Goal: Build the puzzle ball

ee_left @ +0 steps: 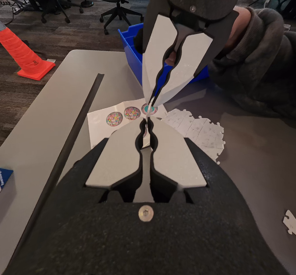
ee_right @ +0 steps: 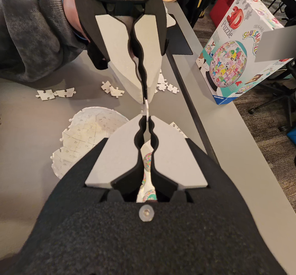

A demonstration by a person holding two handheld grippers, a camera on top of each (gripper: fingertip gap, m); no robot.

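My left gripper [ee_left: 146,120] and right gripper [ee_right: 146,118] point at each other, tip to tip, above the grey table [ee_left: 48,107]. Both are shut on thin white puzzle piece material [ee_left: 148,112] seen edge-on between them; it also shows in the right wrist view [ee_right: 146,108]. I cannot tell if it is one piece or two joined. The right gripper [ee_left: 151,102] comes down from above in the left wrist view, as the left gripper [ee_right: 145,101] does in the right wrist view. A part-built white curved shell of the ball [ee_right: 86,132] lies on the table below, also visible in the left wrist view [ee_left: 197,129].
An instruction sheet with ball pictures [ee_left: 102,123] lies under the grippers. Loose white pieces [ee_right: 48,94] [ee_right: 112,89] lie beyond the shell, and one [ee_left: 289,224] at the right. A blue bin [ee_left: 131,49], a puzzle box [ee_right: 240,51], a dark table seam [ee_left: 76,131] and an orange cone [ee_left: 20,51] are around. Less than 4 cm separates the two grippers' tips.
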